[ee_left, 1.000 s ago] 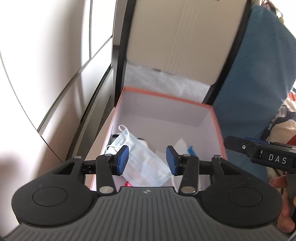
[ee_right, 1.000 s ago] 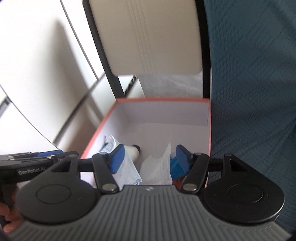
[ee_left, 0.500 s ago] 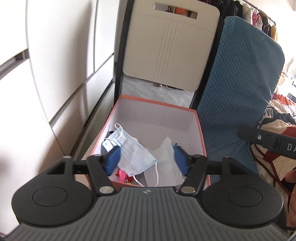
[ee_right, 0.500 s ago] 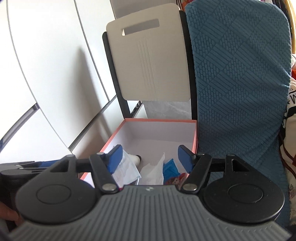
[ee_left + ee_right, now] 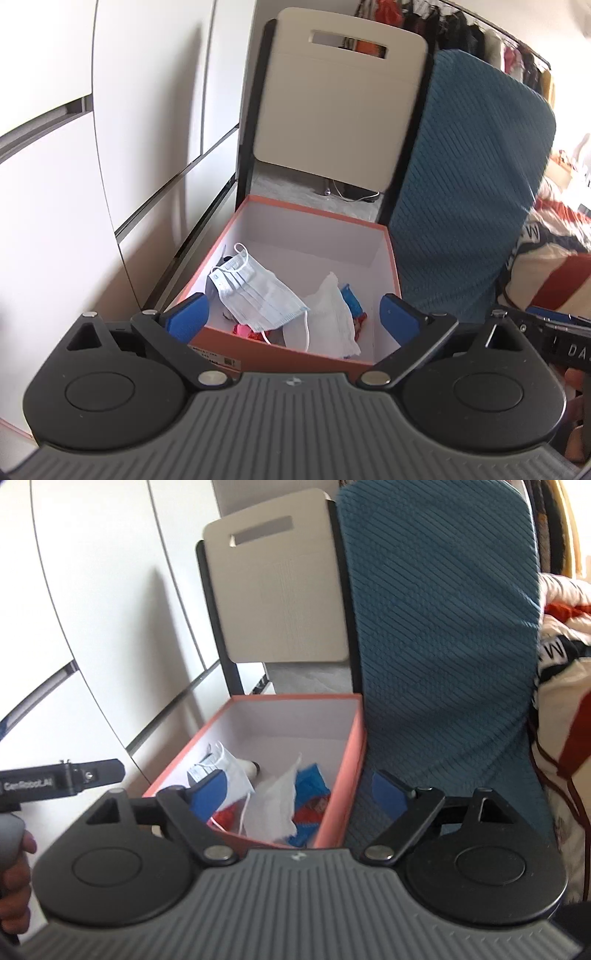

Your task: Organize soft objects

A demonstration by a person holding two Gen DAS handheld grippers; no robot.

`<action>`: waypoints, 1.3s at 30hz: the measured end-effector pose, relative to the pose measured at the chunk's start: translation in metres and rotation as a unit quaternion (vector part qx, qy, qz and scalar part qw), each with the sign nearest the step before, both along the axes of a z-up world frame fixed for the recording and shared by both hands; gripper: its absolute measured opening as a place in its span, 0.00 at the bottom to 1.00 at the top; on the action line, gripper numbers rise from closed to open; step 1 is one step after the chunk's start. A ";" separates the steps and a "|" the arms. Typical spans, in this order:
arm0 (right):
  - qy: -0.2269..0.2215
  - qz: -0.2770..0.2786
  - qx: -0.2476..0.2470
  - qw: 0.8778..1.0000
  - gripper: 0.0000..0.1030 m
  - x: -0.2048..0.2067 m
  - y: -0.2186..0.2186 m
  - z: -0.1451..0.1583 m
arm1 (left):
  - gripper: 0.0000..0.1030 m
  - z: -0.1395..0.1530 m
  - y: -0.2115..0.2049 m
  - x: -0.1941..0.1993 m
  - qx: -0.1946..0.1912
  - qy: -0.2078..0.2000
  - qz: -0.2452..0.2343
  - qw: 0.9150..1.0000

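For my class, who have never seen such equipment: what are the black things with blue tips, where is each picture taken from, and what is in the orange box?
They are two hand-held grippers, one in each of a person's hands, not a robot. Each carries a camera looking along its own two fingers, so each picture shows one tool from behind. The left gripper and the right gripper both stand open and hold nothing; their jaws have just been opening. Below them is an orange box beside a blue quilted cushion. Inside lie a pale blue face mask, a white tissue and some red and blue packets, too small to identify.
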State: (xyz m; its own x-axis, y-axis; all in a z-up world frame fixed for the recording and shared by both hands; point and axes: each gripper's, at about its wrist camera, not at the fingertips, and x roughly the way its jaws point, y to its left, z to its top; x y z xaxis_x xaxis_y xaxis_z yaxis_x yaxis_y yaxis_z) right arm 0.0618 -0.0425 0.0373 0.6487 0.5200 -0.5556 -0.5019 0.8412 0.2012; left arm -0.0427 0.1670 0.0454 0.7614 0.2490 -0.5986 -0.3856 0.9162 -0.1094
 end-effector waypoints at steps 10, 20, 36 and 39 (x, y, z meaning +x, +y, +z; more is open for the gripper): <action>-0.007 0.008 -0.008 1.000 0.85 -0.026 -0.023 -0.010 | 0.98 -0.022 -0.029 -0.020 0.003 0.009 0.009 1.000; 0.006 0.024 -0.024 0.999 0.85 -0.035 -0.032 -0.020 | 0.98 -0.026 -0.036 -0.046 -0.003 0.011 0.028 1.000; 0.003 0.024 -0.026 0.999 0.85 -0.039 -0.029 -0.016 | 0.98 -0.016 -0.030 -0.058 0.004 0.005 0.051 0.999; 0.005 0.022 -0.028 0.999 0.85 -0.039 -0.029 -0.016 | 0.98 -0.015 -0.031 -0.059 0.004 0.006 0.051 0.999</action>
State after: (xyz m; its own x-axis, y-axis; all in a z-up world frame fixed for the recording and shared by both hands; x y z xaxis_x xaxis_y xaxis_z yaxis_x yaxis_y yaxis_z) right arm 0.0230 -0.0719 0.0210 0.6205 0.5156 -0.5909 -0.5374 0.8283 0.1584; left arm -0.1018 0.1361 0.0305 0.7241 0.3307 -0.6052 -0.4789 0.8726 -0.0961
